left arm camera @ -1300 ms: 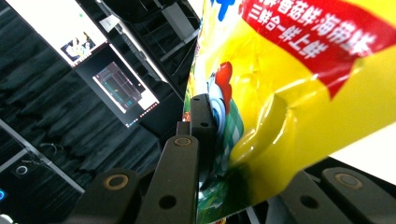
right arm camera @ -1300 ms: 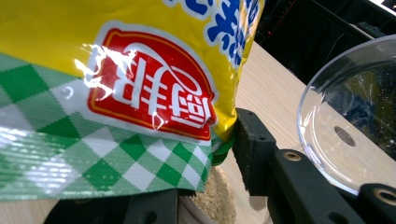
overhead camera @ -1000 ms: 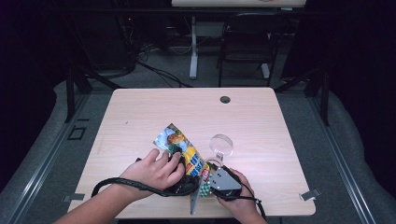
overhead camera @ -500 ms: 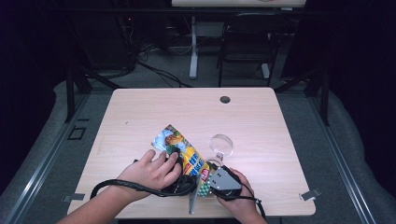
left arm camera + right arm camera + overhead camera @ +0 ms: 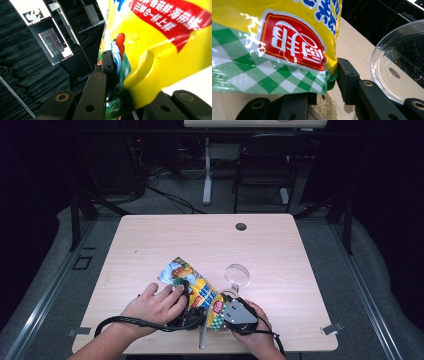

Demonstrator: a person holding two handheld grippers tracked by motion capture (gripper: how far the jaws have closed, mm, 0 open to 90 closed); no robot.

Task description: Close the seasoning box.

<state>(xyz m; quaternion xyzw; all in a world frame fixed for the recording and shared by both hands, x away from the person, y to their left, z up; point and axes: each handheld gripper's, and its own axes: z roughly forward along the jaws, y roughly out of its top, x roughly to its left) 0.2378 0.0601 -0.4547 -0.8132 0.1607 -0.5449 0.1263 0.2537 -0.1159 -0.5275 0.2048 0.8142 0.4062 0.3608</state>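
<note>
A yellow snack bag (image 5: 196,289) with a green-check bottom and a red logo lies tilted near the table's front edge. My left gripper (image 5: 189,296) comes in from the bag's left side. In the left gripper view the left gripper (image 5: 125,75) is shut on the snack bag (image 5: 160,45), whose foil creases at the pinch. My right gripper (image 5: 222,306), with a grey plate on top, meets the bag's lower end. In the right gripper view the right gripper (image 5: 327,83) is shut on the checked corner of the snack bag (image 5: 287,42); the bag hides one jaw.
A clear round dish (image 5: 237,274) sits on the wooden table (image 5: 280,245) just right of the bag; it looms close in the right gripper view as the dish (image 5: 397,65). A round cable hole (image 5: 241,226) lies near the far edge. Chairs and desk legs stand beyond.
</note>
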